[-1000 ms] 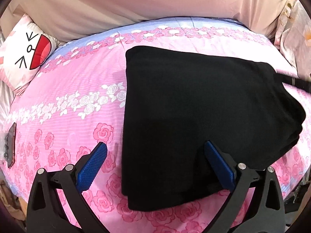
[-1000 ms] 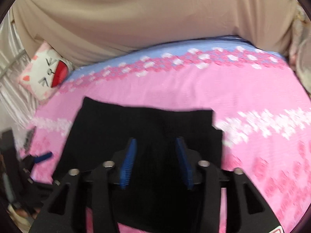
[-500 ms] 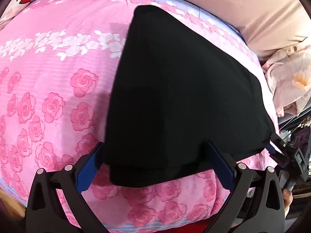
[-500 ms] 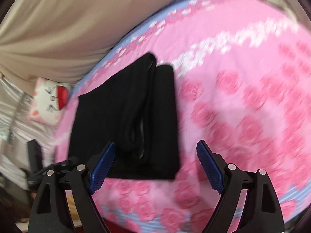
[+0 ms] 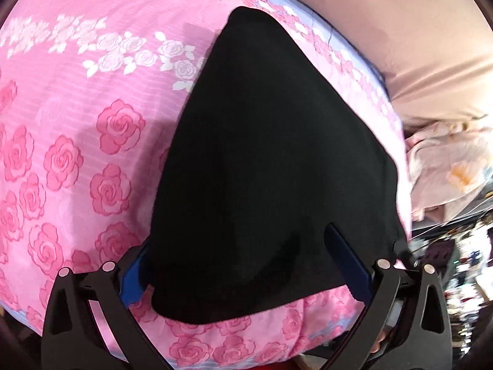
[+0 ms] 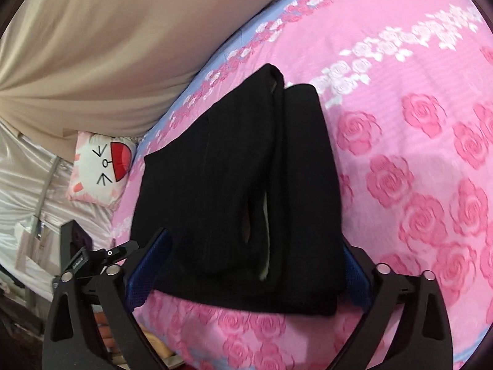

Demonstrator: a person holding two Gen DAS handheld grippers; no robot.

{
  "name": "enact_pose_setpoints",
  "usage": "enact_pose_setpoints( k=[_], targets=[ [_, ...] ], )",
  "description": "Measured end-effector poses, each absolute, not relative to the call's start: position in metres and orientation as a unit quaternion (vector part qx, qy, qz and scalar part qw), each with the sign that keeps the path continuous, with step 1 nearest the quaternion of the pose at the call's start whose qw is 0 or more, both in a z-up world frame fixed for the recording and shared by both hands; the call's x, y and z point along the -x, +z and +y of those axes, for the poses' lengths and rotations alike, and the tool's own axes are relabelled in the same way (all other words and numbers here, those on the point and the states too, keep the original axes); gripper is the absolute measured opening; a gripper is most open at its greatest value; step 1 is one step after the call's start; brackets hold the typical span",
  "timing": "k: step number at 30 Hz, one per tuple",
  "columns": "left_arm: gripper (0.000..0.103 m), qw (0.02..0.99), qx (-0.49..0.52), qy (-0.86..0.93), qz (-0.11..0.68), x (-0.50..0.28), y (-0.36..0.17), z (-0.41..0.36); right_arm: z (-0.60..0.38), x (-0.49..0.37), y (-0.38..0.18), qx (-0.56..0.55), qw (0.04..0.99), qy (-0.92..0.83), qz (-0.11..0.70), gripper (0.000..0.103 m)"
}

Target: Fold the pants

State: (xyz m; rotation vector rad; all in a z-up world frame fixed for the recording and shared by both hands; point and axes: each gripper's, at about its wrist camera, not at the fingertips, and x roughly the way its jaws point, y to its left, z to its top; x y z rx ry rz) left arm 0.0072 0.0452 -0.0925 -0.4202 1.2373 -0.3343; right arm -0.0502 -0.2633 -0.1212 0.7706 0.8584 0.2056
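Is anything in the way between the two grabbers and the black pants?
Nothing visible. The folded black pants lie on the pink rose bedspread, with the open left gripper and the open right gripper each straddling their near edge. The cartoon pillow sits off to the side.

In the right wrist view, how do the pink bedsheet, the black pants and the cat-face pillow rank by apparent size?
1. pink bedsheet, largest.
2. black pants.
3. cat-face pillow, smallest; it lies farther from the camera, so its true size is unsure.
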Motion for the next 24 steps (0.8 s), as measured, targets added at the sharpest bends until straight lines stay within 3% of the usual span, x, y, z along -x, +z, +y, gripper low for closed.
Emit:
enact_pose_setpoints(
  k=[1,2,3,4,10,24],
  targets=[
    [0.094,0.786,0.182,-0.149,0.572,-0.006,-0.093,0.040,-0.261,0.048,-0.122,-0.357,0.838,0.087,0.404,0.065],
    [0.087,0.795,0.166,-0.133,0.567,-0.004,-0.091,0.036,-0.261,0.046,-0.122,-0.350,0.840,0.079,0.407,0.055],
    [0.062,0.802,0.156,-0.125,0.563,-0.002,-0.089,0.034,-0.264,0.046,-0.124,-0.358,0.836,0.088,0.406,0.049],
    [0.047,0.800,0.156,-0.142,0.562,-0.001,-0.086,0.032,-0.267,0.047,-0.126,-0.372,0.831,0.097,0.401,0.045],
    [0.037,0.795,0.170,-0.165,0.559,0.004,-0.073,0.043,-0.261,0.057,-0.104,-0.350,0.848,0.104,0.383,0.039],
    [0.034,0.830,0.165,-0.272,0.458,0.049,0.024,0.065,-0.234,0.104,-0.006,-0.281,0.891,0.165,0.316,0.038]
  ],
)
